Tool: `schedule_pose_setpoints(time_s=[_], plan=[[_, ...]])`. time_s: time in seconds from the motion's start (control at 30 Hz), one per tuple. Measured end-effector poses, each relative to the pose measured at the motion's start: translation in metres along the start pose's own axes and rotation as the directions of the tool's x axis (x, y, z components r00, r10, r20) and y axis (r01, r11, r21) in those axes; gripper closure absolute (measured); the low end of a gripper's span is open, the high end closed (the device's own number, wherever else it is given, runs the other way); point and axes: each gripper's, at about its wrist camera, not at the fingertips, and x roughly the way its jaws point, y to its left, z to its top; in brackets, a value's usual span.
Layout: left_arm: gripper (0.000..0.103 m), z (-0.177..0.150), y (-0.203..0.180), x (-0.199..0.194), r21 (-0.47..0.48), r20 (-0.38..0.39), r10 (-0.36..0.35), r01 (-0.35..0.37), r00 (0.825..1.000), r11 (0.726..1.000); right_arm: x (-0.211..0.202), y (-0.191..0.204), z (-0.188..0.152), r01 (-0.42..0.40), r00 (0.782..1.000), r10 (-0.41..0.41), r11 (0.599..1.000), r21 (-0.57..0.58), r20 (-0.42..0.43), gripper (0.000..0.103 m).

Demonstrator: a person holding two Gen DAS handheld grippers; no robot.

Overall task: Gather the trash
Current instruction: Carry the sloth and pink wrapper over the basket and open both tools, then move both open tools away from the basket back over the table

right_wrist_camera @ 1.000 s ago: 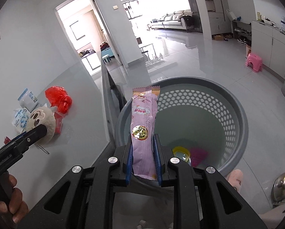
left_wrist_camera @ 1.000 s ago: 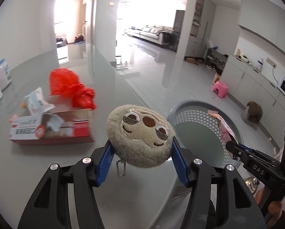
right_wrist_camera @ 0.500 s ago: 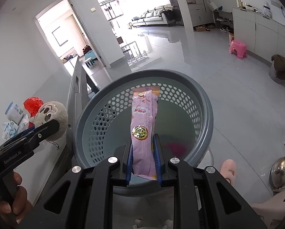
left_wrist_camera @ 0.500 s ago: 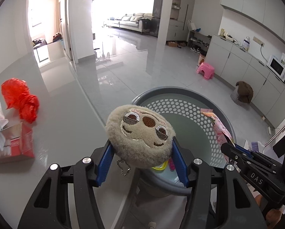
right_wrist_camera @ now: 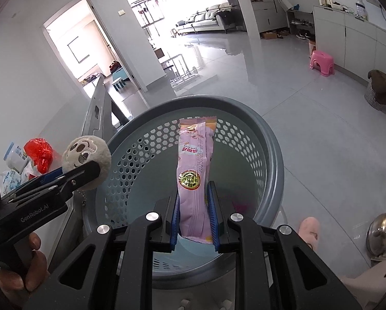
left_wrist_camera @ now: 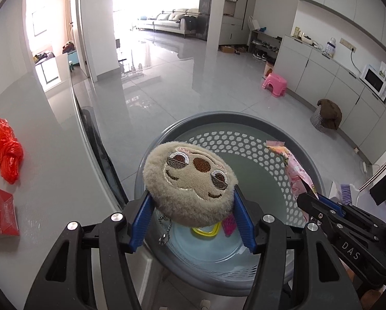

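- Grip comes first: our left gripper [left_wrist_camera: 191, 222] is clamped on the round plush sloth-face keychain [left_wrist_camera: 190, 183], blue pads pressing its two sides, its ball chain dangling beneath. The right gripper [right_wrist_camera: 194, 226] is clenched tight on the lower end of a pink snack wrapper [right_wrist_camera: 194, 170], which stands upright from the jaws.
- Both items hang above the mouth of the grey perforated laundry-style basket [right_wrist_camera: 267, 139], which we are using as the bin. The wrapper sits over its middle; the plush sits nearer the rim on the table side, so we would carry it further inward before letting go.
- We judge the step in hand to be the drop. To do it well, we should part each pair of jaws fully and cleanly, since the plush is soft and may cling to the pads, and the chain could snag.
- We would keep the two grippers apart so neither knocks the other's load aside.
- At the basket's bottom lie a yellow ring-shaped piece [left_wrist_camera: 204, 231] and something pink [left_wrist_camera: 228, 224]; what they are we cannot tell.
- Farther off, on the grey table [left_wrist_camera: 51, 155], a crumpled red plastic bag [left_wrist_camera: 3, 147] and a red carton [left_wrist_camera: 0, 214] wait for collection.
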Motion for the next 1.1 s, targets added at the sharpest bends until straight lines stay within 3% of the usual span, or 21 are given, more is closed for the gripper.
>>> schedule_pose_setpoints(time_s=[0.23, 0.3, 0.4, 1.1], plan=[[0.041, 0.0, -0.001, 0.004, 0.0, -0.019, -0.005, 0.005, 1.0, 1.0, -0.002, -0.001, -0.003, 0.003, 1.0, -0.003, 1.0, 0.006, 0.004, 0.081], [0.039, -0.001, 0.0, 0.004, -0.005, -0.021, -0.007, 0.007, 1.0, 1.0, -0.004, -0.003, -0.001, 0.007, 1.0, -0.007, 1.0, 0.006, 0.013, 0.07], [0.033, 0.001, -0.001, 0.005, -0.002, -0.021, -0.001, 0.001, 1.0, 1.0, -0.009, -0.004, -0.001, 0.005, 1.0, -0.005, 1.0, 0.013, 0.03, 0.062], [0.032, -0.002, 0.001, -0.028, -0.015, 0.018, 0.014, -0.013, 1.0, 1.0, -0.032, 0.004, -0.005, -0.017, 0.998, 0.017, 1.0, 0.01, 0.054, 0.062]])
